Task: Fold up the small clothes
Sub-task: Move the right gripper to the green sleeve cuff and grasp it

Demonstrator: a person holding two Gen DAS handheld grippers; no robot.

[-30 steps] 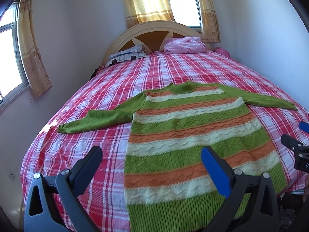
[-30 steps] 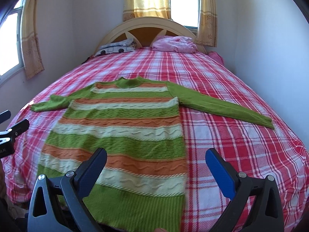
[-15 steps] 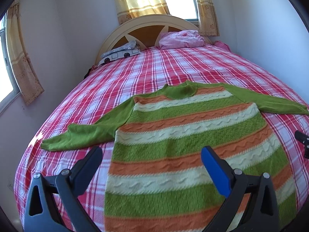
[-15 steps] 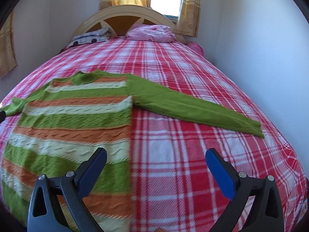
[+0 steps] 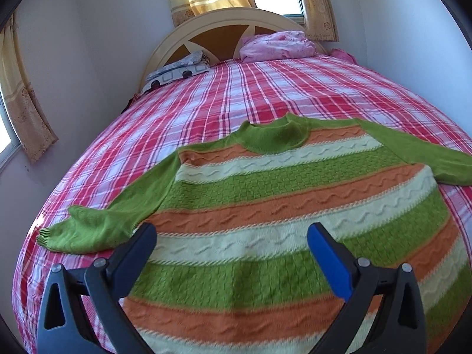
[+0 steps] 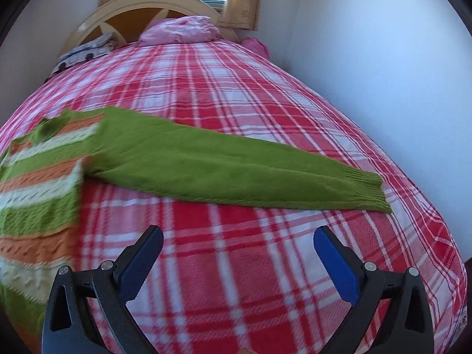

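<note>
A knitted sweater [image 5: 280,194] with green, orange and cream stripes lies flat on the bed, collar towards the headboard, both green sleeves spread out. My left gripper [image 5: 231,242] is open and empty, low over the sweater's body, with the left sleeve [image 5: 97,227] just to its left. My right gripper [image 6: 237,244] is open and empty over the bare cover, just short of the right sleeve [image 6: 236,171]. The sweater's body [image 6: 38,194] lies at the left of the right wrist view.
The bed has a red and white plaid cover [image 6: 236,280]. A pink pillow [image 5: 275,44] and a patterned pillow [image 5: 177,70] lie by the cream headboard [image 5: 227,23]. A white wall [image 6: 383,59] runs close along the bed's right side.
Both grippers have moved forward and lower over the bed. The left one now sits over the sweater's body. The right one has swung right towards the right sleeve. The sweater has not moved.
</note>
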